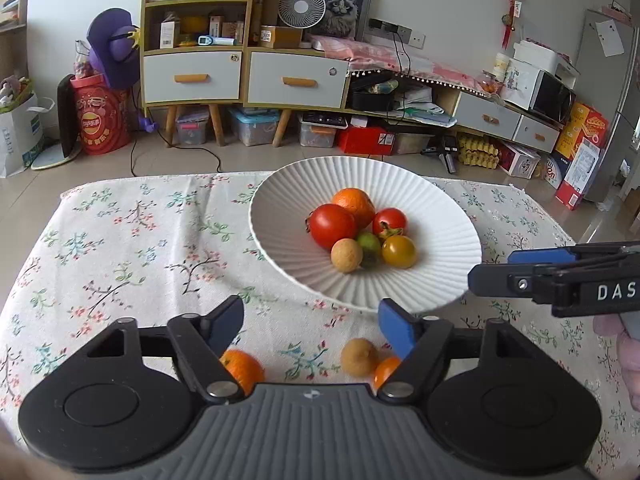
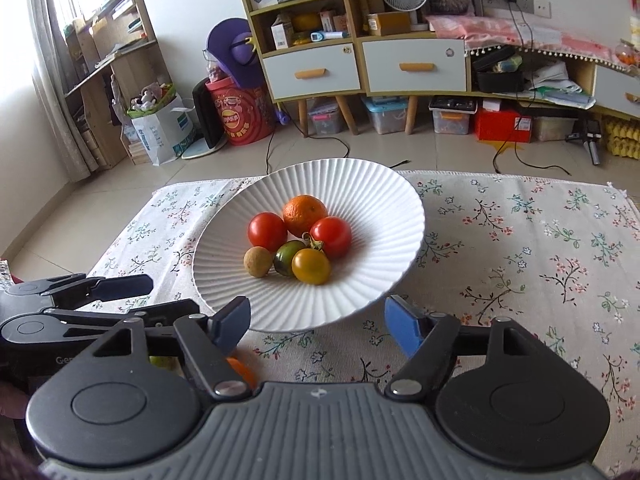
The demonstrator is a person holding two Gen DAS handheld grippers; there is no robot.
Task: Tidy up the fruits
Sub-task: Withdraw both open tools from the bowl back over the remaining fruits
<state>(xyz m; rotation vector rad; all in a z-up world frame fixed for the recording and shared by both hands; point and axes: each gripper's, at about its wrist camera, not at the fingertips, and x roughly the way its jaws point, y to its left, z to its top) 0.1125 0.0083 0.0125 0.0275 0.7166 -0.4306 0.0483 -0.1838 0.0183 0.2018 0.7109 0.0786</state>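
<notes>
A white ribbed plate [image 1: 440, 200] [image 2: 380, 200] on the floral tablecloth holds an orange [image 1: 354, 202], two red tomatoes [image 1: 332, 226], a green tomato [image 1: 369, 243], a yellow tomato [image 1: 399, 251] and a tan longan [image 1: 346, 255]. My left gripper [image 1: 312, 320] is open and empty. Below it on the cloth lie an orange [image 1: 242, 370], a longan [image 1: 359, 356] and a small orange tomato [image 1: 385, 371]. My right gripper [image 2: 318, 322] is open and empty at the plate's near rim. It also shows in the left wrist view [image 1: 496, 268].
The floral tablecloth [image 1: 120, 260] covers the table, its far edge just behind the plate. Beyond it are tiled floor, cabinets [image 1: 244, 76] and storage boxes. The left gripper [image 2: 80, 296] sits at the left of the right wrist view.
</notes>
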